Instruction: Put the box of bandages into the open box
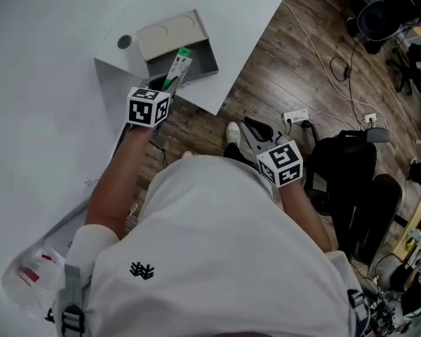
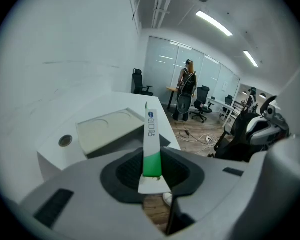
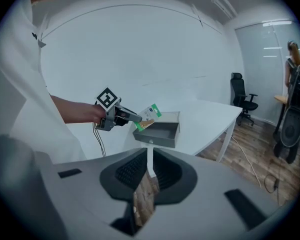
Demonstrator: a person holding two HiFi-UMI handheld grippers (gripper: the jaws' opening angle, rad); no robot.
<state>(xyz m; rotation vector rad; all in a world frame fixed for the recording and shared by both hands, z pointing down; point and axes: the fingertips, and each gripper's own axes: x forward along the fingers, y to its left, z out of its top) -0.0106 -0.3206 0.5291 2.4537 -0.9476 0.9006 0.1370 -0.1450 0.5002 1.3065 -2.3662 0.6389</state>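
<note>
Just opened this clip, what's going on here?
A person works with two hand-held grippers at the corner of a white table. The left gripper has its fingers shut on the box of bandages, a thin white and green carton. It holds the carton tilted at the edge of the open box, a grey tray, not yet set down inside. The right gripper hangs over the floor, fingers slightly apart, nothing between them.

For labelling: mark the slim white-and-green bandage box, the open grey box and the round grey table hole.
Slim white-and-green bandage box [image 2: 152, 164]: left gripper view, its green lower end.
Open grey box [image 3: 155, 137]: right gripper view, its front wall.
Round grey table hole [image 1: 124, 41]: head view, its centre.
</note>
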